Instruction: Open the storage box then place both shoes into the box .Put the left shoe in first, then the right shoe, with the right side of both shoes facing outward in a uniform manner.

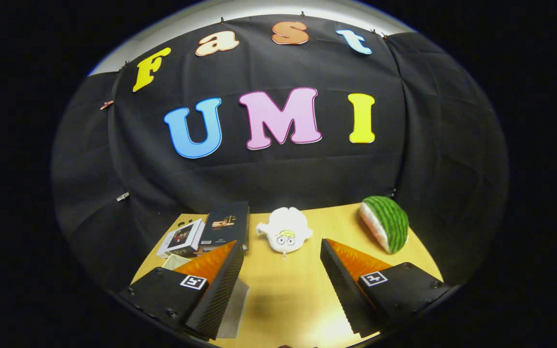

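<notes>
Gripper (282, 270) held with fingers spread, grasping nothing, above the table (283, 299); white plush toy (285, 234) just ahead, likely between steps.

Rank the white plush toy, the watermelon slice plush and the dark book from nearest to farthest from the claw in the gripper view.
Claw is open over the table.
1. White plush toy, just ahead, between the fingers' lines.
2. and 3. Dark book, beyond the left finger, and watermelon slice plush, beyond the right finger: too close to call.
</notes>
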A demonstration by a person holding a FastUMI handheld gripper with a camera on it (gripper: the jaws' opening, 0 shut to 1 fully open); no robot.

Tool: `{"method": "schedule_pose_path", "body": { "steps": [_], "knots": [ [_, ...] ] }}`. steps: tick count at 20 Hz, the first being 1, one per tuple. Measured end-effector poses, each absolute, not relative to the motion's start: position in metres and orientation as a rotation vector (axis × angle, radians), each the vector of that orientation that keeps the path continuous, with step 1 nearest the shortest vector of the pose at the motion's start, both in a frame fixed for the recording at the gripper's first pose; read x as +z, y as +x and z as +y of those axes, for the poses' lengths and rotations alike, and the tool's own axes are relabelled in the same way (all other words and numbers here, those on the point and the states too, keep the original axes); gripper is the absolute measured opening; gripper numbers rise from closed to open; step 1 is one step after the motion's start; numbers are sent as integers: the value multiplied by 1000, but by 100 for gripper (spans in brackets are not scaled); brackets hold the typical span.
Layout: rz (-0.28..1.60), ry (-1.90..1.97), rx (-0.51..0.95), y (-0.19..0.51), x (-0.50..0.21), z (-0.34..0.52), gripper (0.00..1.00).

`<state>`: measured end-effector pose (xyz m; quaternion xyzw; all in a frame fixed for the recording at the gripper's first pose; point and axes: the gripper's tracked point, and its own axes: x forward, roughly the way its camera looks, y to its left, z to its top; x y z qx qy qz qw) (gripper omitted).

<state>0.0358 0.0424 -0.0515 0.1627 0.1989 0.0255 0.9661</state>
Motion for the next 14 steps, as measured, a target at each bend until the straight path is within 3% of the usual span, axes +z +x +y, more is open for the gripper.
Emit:
{"method": "schedule_pose_path", "body": {
  "steps": [14],
  "knots": [
    [227, 278, -10, 13, -22, -101, 98]
  ]
}}
